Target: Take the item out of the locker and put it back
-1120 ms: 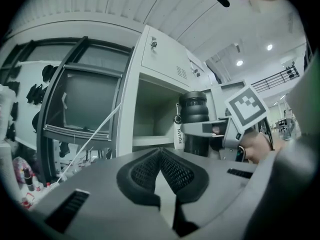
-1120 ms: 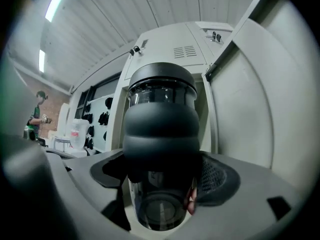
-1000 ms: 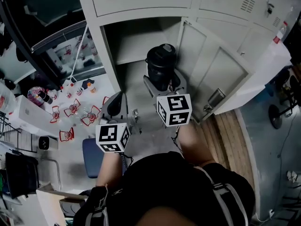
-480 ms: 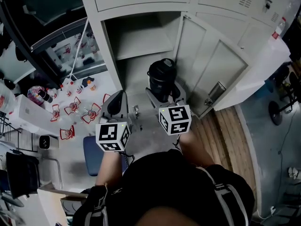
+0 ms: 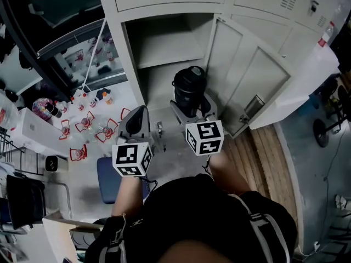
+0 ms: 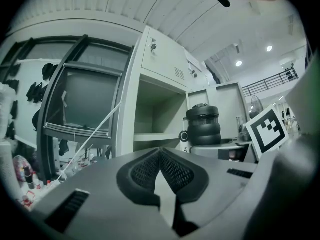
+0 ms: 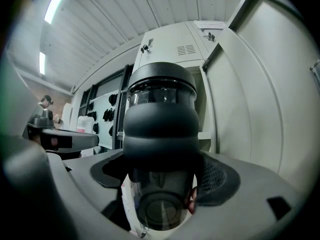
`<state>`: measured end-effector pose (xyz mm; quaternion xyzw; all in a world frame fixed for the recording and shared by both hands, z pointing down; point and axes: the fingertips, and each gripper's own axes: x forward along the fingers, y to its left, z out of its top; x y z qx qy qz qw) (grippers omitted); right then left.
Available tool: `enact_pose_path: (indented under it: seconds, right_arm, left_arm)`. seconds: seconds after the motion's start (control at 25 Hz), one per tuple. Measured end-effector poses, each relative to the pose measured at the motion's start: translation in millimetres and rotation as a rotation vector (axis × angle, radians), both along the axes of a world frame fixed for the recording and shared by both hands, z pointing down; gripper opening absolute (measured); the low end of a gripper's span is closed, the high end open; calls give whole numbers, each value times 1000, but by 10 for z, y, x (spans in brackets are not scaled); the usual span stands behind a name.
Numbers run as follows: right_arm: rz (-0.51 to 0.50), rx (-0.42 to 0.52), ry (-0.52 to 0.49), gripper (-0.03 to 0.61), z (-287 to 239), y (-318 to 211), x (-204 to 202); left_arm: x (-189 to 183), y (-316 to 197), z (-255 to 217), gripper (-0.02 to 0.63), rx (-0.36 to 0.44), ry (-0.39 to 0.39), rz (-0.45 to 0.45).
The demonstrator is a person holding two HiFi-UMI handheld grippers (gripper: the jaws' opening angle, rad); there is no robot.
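A large dark bottle [image 5: 190,90] with a ribbed black sleeve and black lid is held upright outside the open locker [image 5: 164,43]. My right gripper [image 5: 191,109] is shut on the bottle [image 7: 159,149], with the jaws pressed on either side of its lower body. The same bottle [image 6: 203,126] shows off to the right in the left gripper view. My left gripper [image 5: 136,120] hangs to the left of the bottle, shut with nothing between its pads [image 6: 161,170]. The locker's inner shelf [image 5: 170,56] is bare.
The locker door [image 5: 247,78] stands open to the right of the bottle. Small red-and-white items [image 5: 88,126] are scattered on the floor at left, beside a white box [image 5: 33,133]. A blue pad [image 5: 107,181] lies by the person's leg. Wooden boards [image 5: 271,158] run at right.
The bottle and my right gripper have come a little further out of the locker and toward me over the second. The left gripper has hardly moved.
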<state>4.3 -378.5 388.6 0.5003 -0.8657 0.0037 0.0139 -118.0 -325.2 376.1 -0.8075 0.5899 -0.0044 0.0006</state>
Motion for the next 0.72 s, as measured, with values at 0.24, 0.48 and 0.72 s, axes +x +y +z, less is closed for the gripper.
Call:
enact_pose_path:
  seconds: [0.24,0.48,0.72]
  right_arm:
    - [-76,-44,-128,420,-212,-138,-111]
    - [-137,-81,-293,420,-620,-409,-252]
    - [-241,-184,-529,420,-987,-724,-429]
  left_arm:
    - [-52,8,-54,12,13,3,-17]
    - [-150,21,-105,12,25,3,-44]
    - [-269,30,-183,12,46,1,-71]
